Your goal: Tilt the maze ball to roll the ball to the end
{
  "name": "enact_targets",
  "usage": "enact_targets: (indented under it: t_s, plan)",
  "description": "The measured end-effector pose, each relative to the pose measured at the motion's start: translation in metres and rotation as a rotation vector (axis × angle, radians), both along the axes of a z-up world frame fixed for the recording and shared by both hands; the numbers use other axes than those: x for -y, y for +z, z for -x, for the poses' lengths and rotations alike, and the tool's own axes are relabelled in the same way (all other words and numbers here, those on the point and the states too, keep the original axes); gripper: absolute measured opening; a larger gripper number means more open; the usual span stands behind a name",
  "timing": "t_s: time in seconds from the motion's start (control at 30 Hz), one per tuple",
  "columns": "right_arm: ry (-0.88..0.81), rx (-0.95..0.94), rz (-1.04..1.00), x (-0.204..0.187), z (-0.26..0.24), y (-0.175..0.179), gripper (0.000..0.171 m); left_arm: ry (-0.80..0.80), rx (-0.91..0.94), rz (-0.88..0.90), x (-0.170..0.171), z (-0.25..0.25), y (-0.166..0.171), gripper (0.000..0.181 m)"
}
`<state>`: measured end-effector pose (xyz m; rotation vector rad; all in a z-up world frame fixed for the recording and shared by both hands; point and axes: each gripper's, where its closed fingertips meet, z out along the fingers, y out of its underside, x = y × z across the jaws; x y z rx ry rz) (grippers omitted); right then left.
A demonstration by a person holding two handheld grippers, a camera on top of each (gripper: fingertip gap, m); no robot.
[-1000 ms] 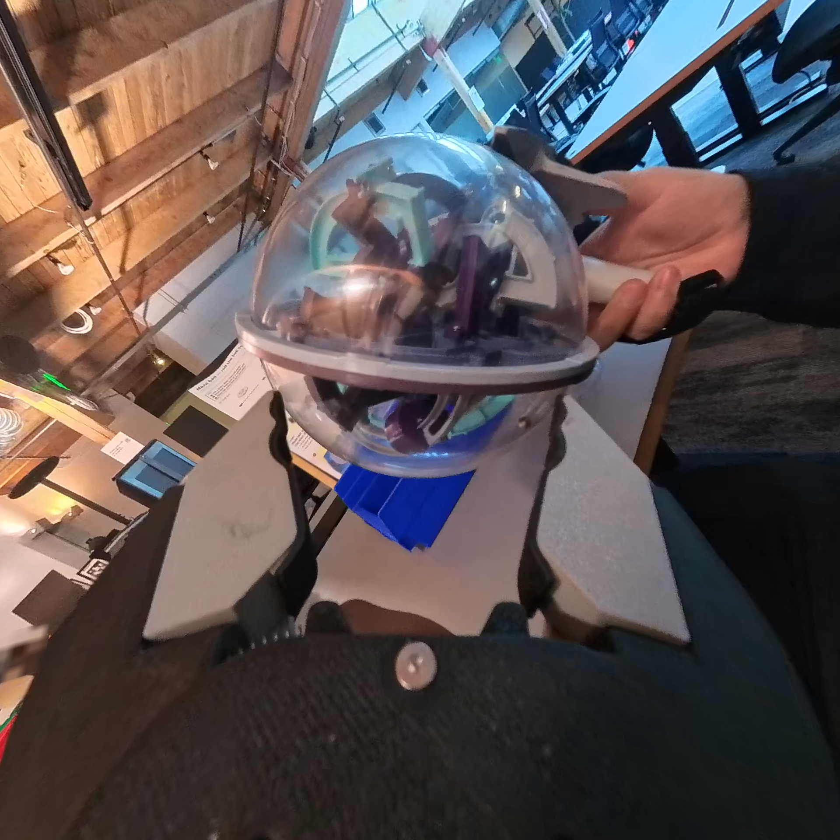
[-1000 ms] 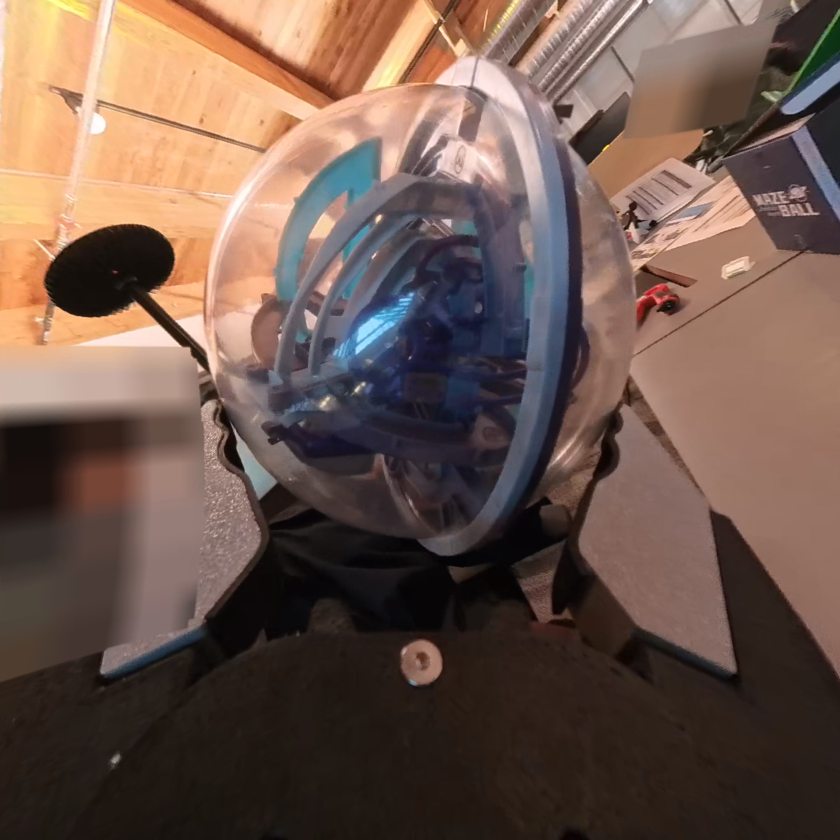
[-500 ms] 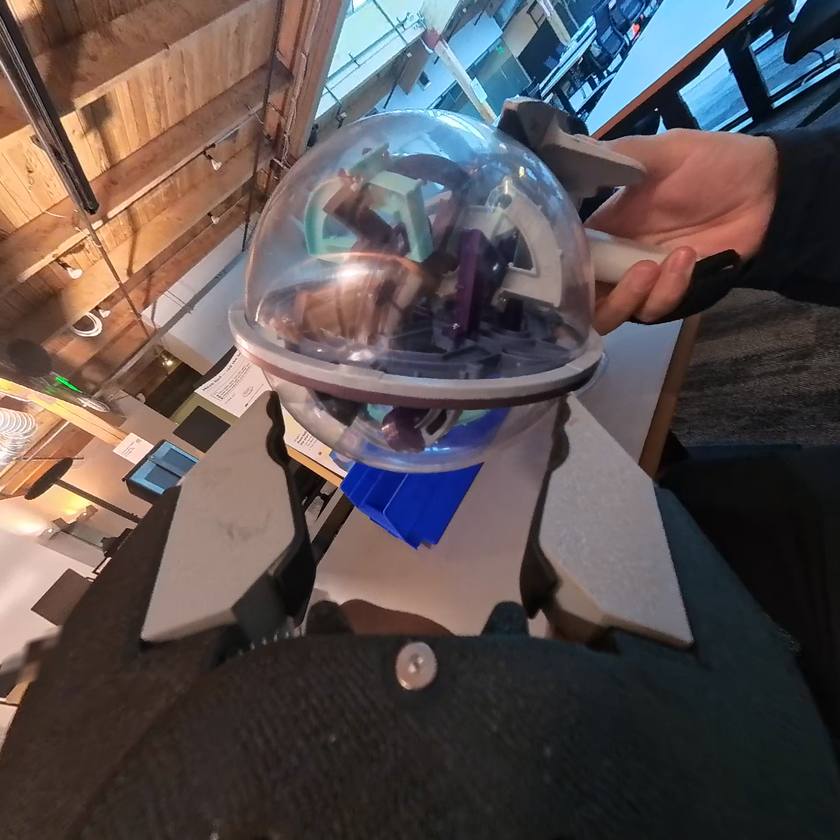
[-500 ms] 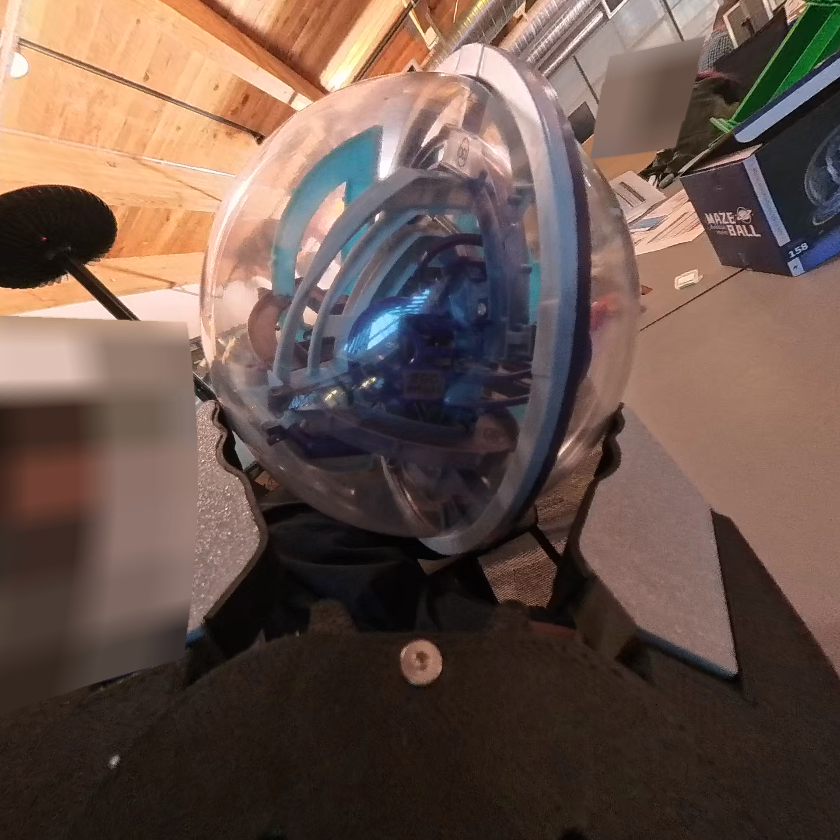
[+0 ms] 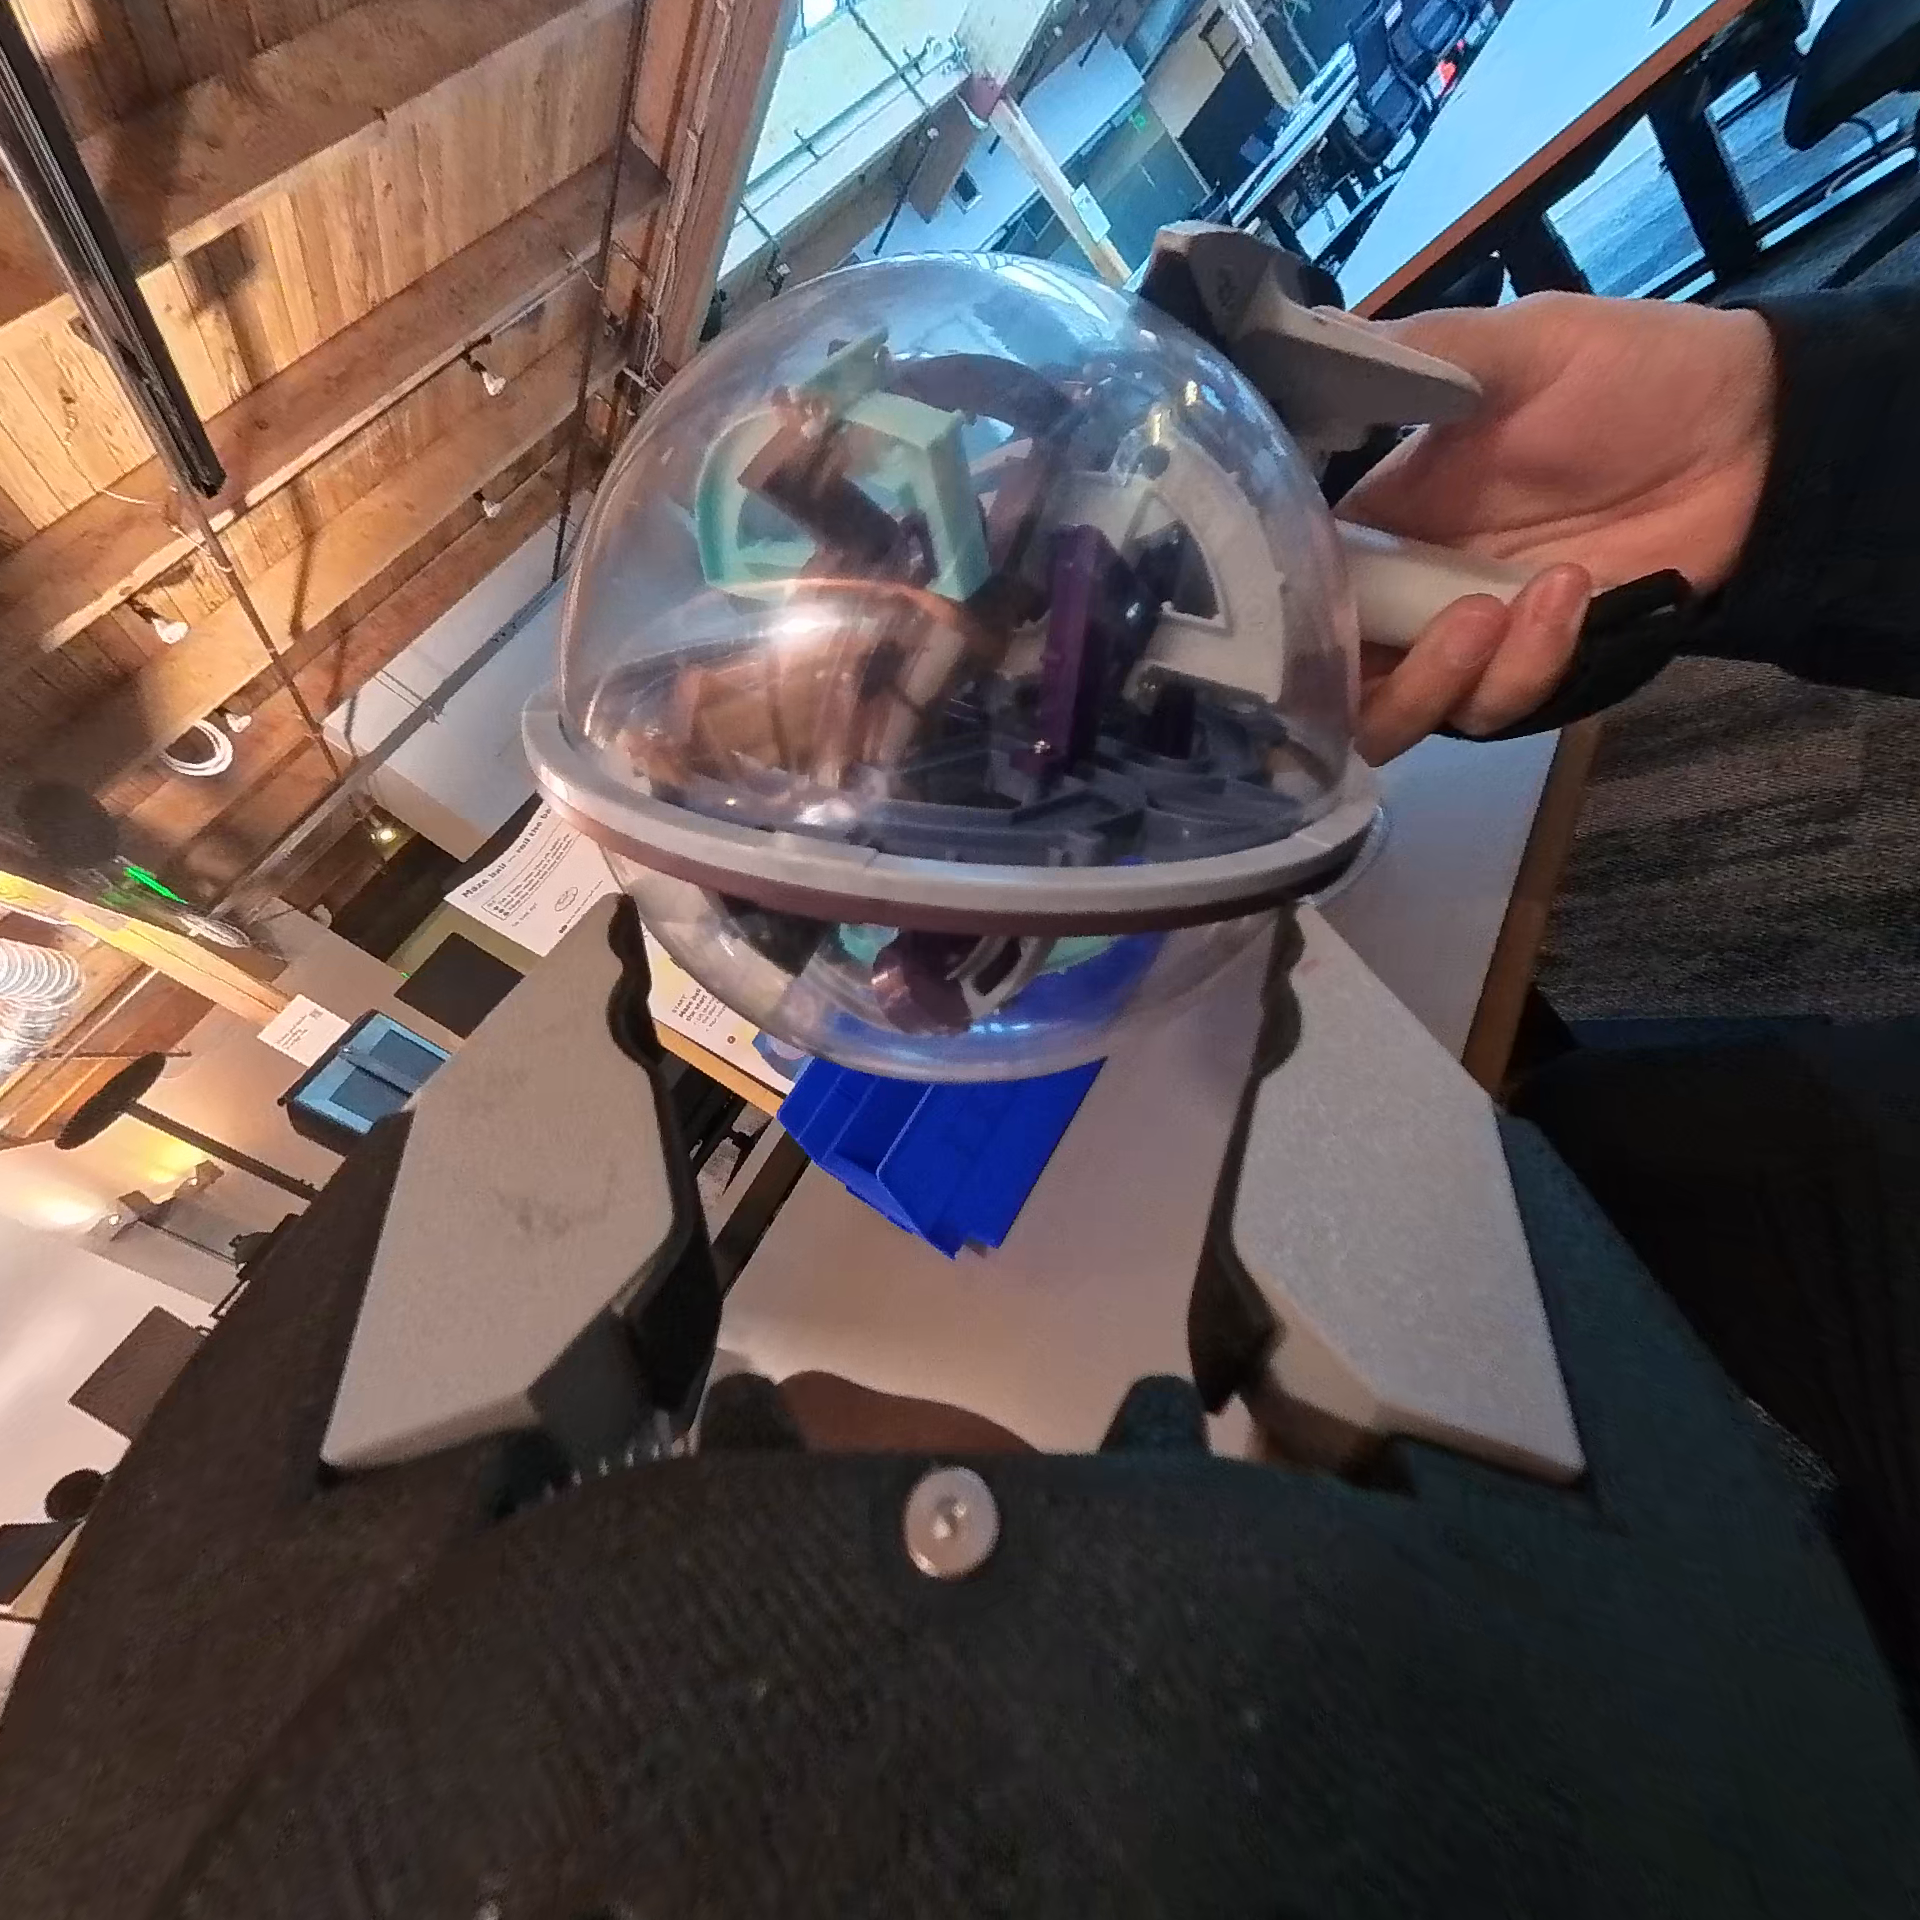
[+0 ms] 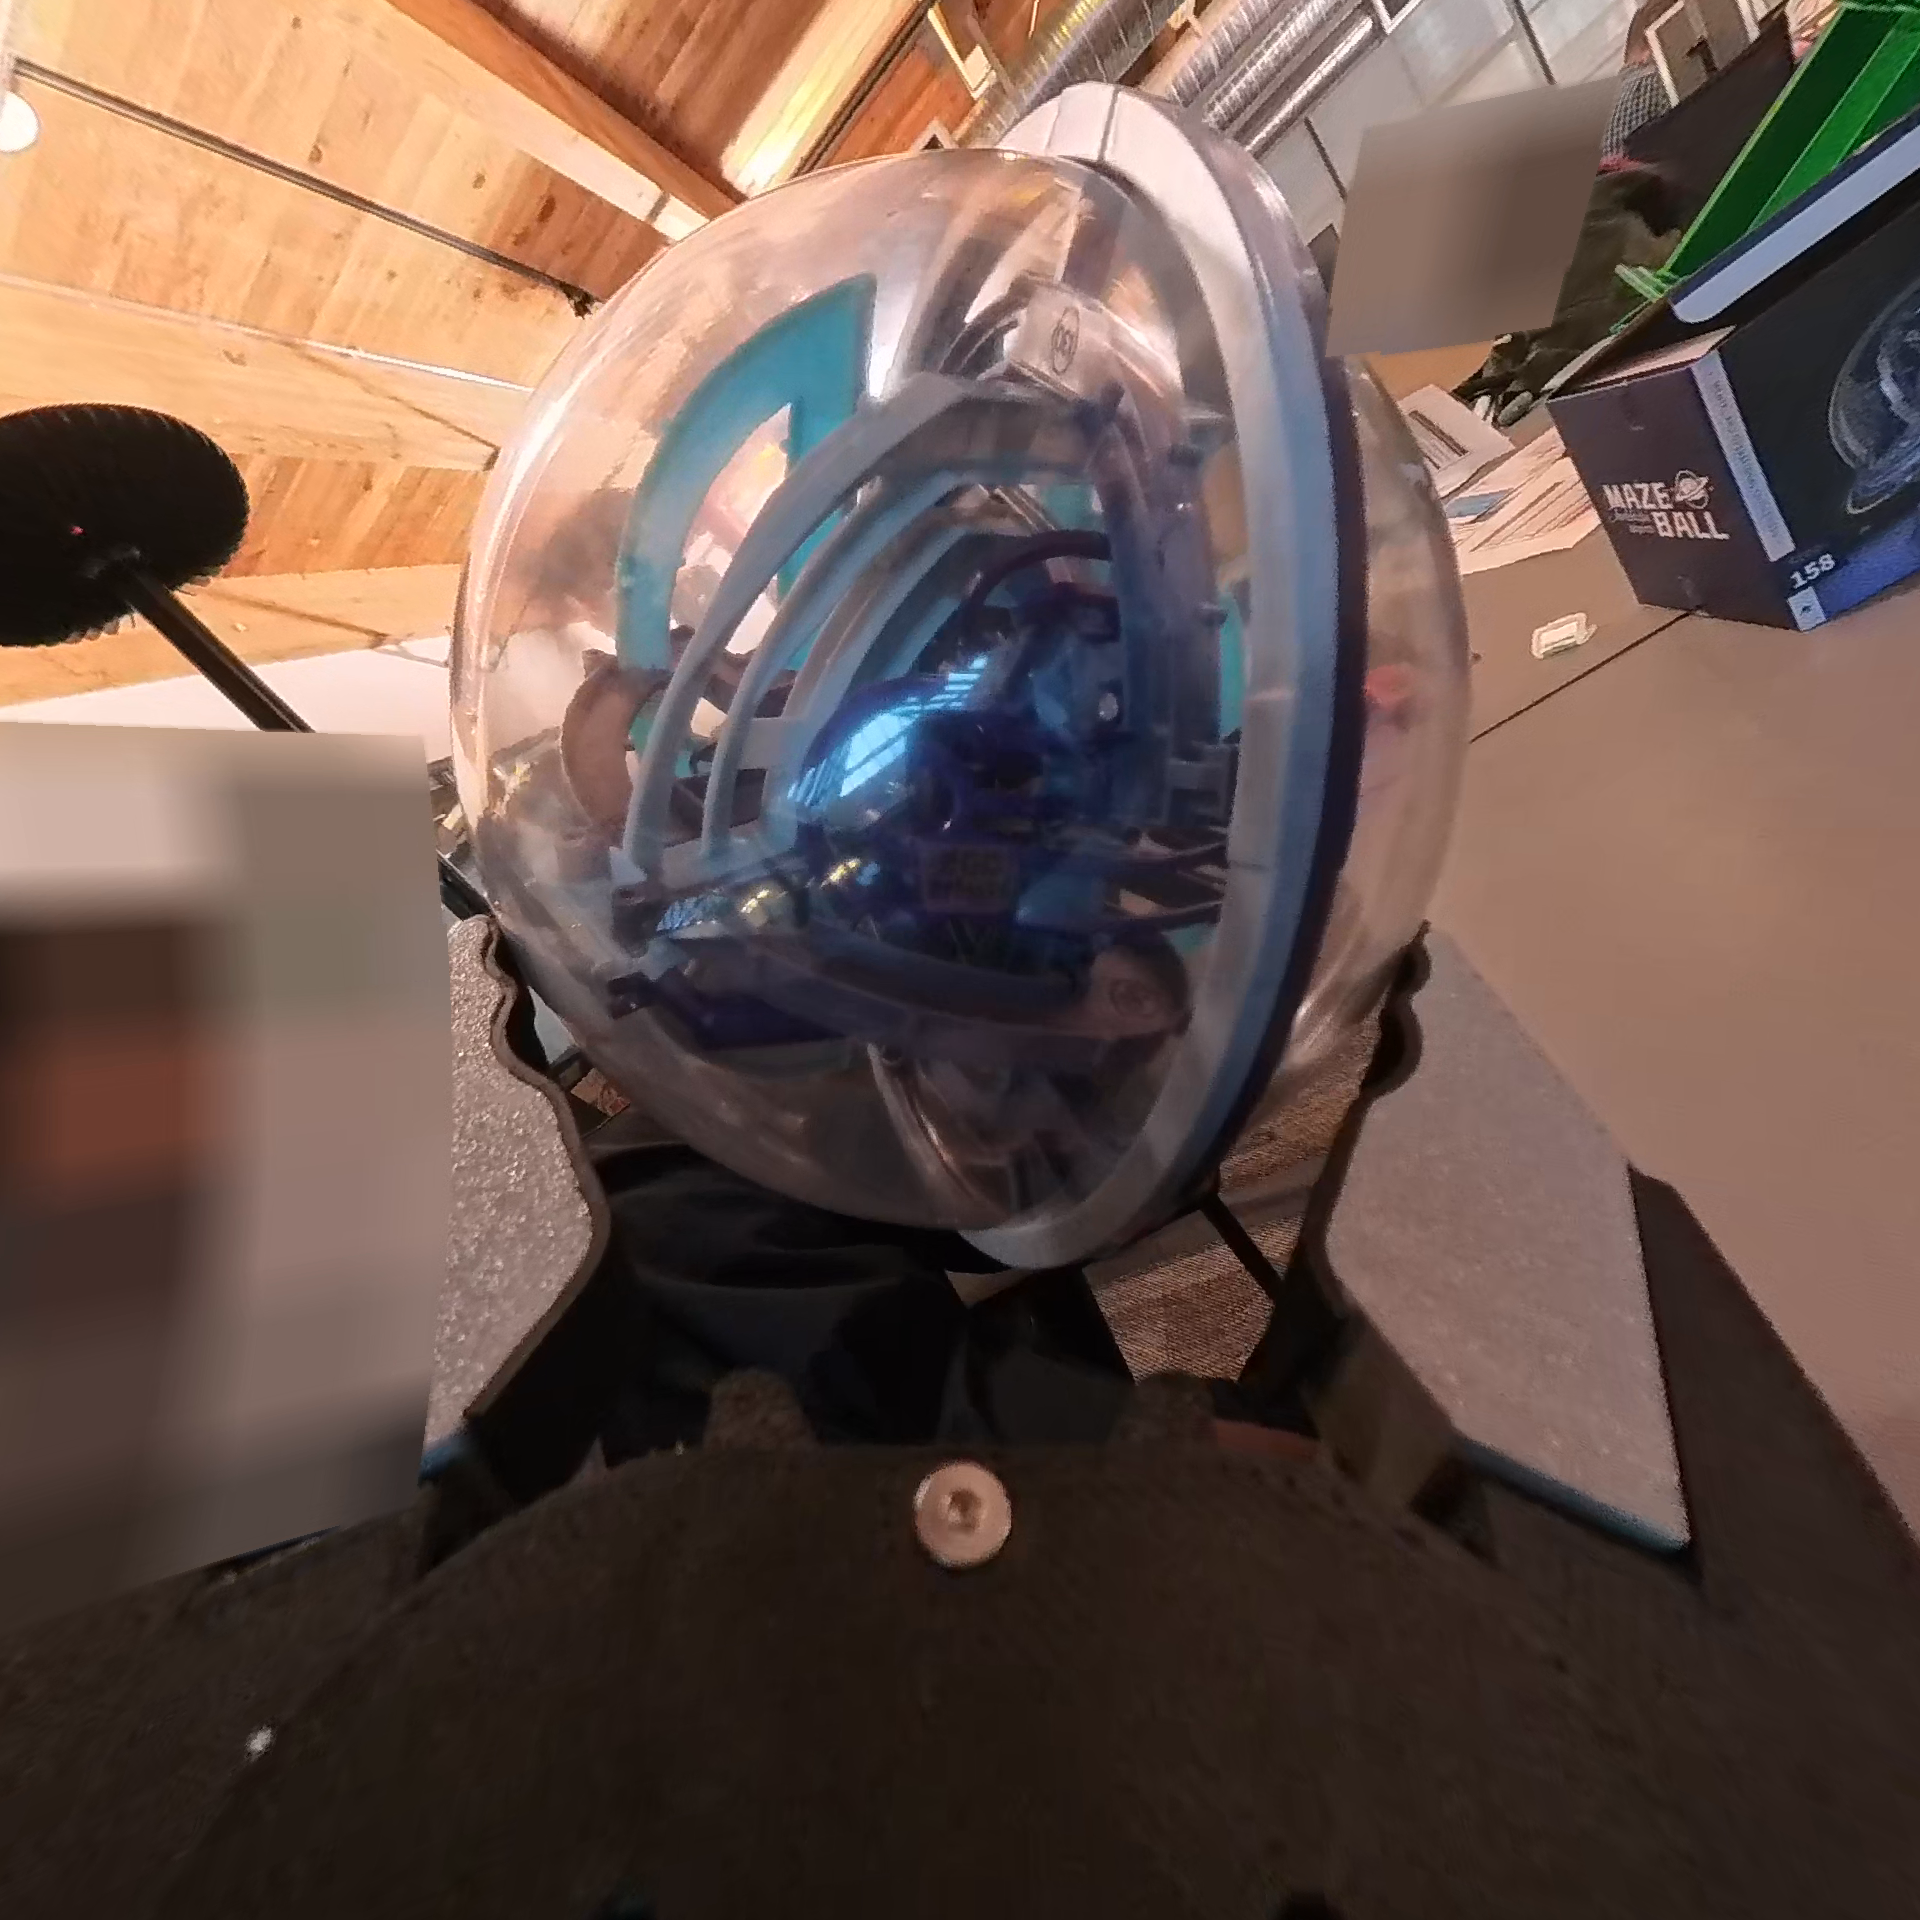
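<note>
Looking along the left gripper point(image 5: 951, 997), the left wrist view shows the maze ball point(image 5: 945, 665) held up off the grey table point(image 5: 1434, 935), its clear lower shell clamped between the two grey fingers point(image 5: 520, 1195). The grey equator ring point(image 5: 831, 862) runs nearly level, dipping a little toward the right. Teal, purple and grey tracks fill the inside; the small rolling ball cannot be picked out here. On the far right a hand point(image 5: 1558, 499) holds the right gripper against the sphere's far side. A blue ridged stand point(image 5: 935, 1153) sits on the table below and beyond the sphere.

The right wrist view has the right gripper point(image 6: 951, 1039) closed on the maze ball point(image 6: 935, 675) too, a finger point(image 6: 499, 1122) pressing each side low down. From here the ring point(image 6: 1288, 623) stands almost upright, leaning right. A dark box point(image 6: 1745, 488) rests far right on the table, and a black round disc on a rod point(image 6: 104, 520) stands far left.

As for progress, the sphere is lifted and being steered, but since the rolling ball and the end point are not identifiable, how much of the route is left cannot be judged; the task looks to be mid-run.

Against a second earlier, both clamps are unchanged. The sphere has risen slightly in the left view, and in the right view the box has slid inward from the far right edge, so the pair has swung a little.
</note>
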<state>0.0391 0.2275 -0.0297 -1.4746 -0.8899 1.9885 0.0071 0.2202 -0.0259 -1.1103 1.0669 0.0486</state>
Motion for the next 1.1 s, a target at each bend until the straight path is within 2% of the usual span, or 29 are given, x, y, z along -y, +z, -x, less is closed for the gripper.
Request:
enact_targets:
  t_s: [0.47, 0.57, 0.67, 0.77, 0.8, 1.1]
  plan:
    - [-0.169, 0.086, -0.137, -0.010, 0.001, -0.004, 0.154, 0.031, -0.059, -0.001, -0.017, 0.004, -0.014, 0.116]
    - [-0.226, 0.117, -0.209, -0.012, 0.002, -0.005, 0.155, -0.014, -0.073, 0.067, -0.015, 0.003, -0.023, 0.126]
    - [-0.270, 0.130, -0.263, -0.015, 0.002, -0.005, 0.155, -0.073, -0.040, 0.120, -0.012, 0.003, -0.024, 0.130]
    - [-0.308, 0.167, -0.355, -0.014, 0.004, -0.007, 0.154, -0.101, 0.050, 0.147, -0.013, 0.005, -0.014, 0.121]
    - [-0.323, 0.182, -0.393, -0.013, 0.006, -0.008, 0.155, -0.096, 0.076, 0.143, -0.015, 0.007, -0.010, 0.116]
    - [-0.431, 0.154, -0.662, -0.002, 0.006, 0.009, 0.155, -0.058, 0.040, -0.001, -0.012, 0.005, -0.002, 0.121]
